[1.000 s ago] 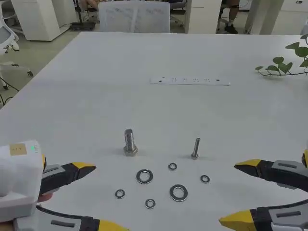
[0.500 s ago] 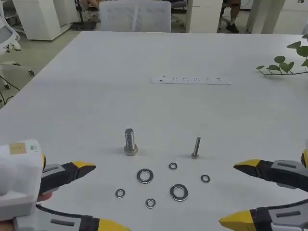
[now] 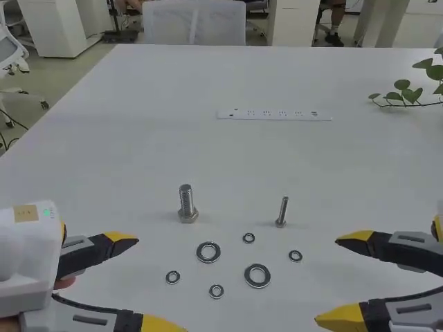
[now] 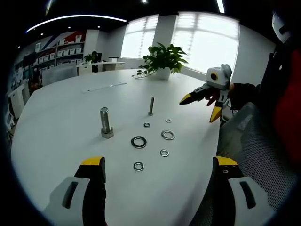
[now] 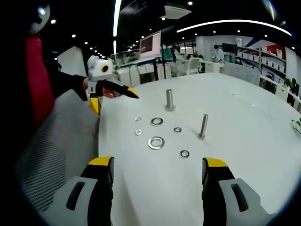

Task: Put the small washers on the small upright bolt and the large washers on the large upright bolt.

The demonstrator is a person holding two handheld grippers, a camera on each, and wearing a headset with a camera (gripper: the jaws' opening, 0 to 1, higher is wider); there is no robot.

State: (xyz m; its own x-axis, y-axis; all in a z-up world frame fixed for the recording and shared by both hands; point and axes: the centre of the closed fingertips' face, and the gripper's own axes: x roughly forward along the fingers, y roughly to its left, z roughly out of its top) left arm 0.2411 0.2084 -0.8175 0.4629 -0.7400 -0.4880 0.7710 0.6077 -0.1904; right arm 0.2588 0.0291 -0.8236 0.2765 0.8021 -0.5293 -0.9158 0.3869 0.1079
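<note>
On the bench [image 3: 138,138], large washers [image 3: 208,252] and small washers [image 3: 248,238] lie flat near the upright large bolt [image 3: 186,205] and small bolt [image 3: 282,212]; left gripper [image 3: 147,282] and right gripper [image 3: 329,280] flank them, jaws open, empty; a flat washer could skid when pinched; a nudge could topple either bolt.

left gripper [image 3: 147,282] chopped off by the bottom-left corner in the head view, right gripper [image 3: 329,280] running off the right edge, plant [image 3: 401,87] half out of frame too, power strip [image 3: 274,115] markings way too tiny to read
</note>
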